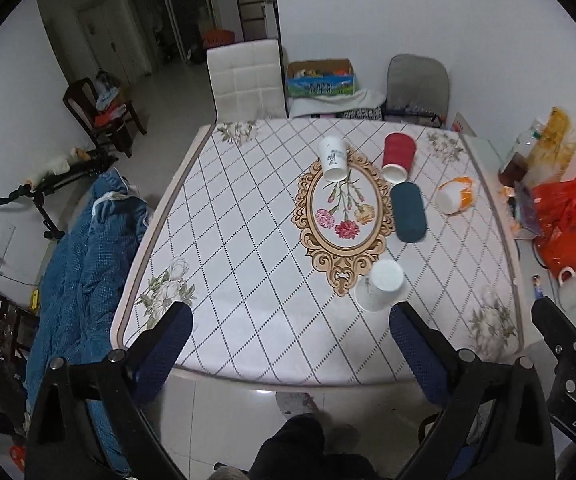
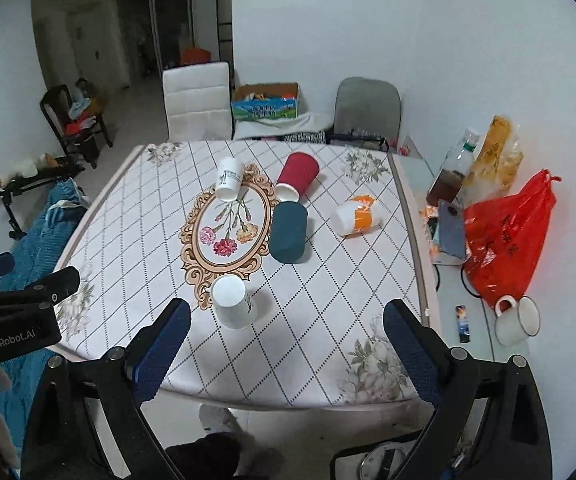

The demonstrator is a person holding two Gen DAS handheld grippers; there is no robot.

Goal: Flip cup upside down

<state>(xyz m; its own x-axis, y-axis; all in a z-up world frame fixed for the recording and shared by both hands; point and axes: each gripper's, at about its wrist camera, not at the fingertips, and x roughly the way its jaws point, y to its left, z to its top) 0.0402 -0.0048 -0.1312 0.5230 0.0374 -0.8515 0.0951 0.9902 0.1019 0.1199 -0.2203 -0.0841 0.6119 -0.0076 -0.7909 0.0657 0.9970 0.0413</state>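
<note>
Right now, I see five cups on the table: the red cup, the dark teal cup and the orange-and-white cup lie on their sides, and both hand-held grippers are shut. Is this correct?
Not quite: both are open. The left hand-held gripper and the right hand-held gripper each show widely spread fingers with nothing between them, seen in each wrist view. The rest holds: the red cup, dark teal cup and orange-and-white cup lie on their sides on the table.

The table [image 2: 135, 248] wears a white cloth crossed by a dark dotted diamond grid, with pale grey-green flowers at its corners and a tan scrolled oval [image 2: 228, 236] framing pink, red and orange carnations. Around that oval lie a white cup with dark print [image 2: 229, 179], a red cup [image 2: 298, 176], a dark teal cup [image 2: 288, 232], an orange-and-white cup [image 2: 356, 216] and a plain white cup [image 2: 232, 303]. Both grippers [image 1: 292, 344] [image 2: 285, 344] are black with blue pads.
</note>
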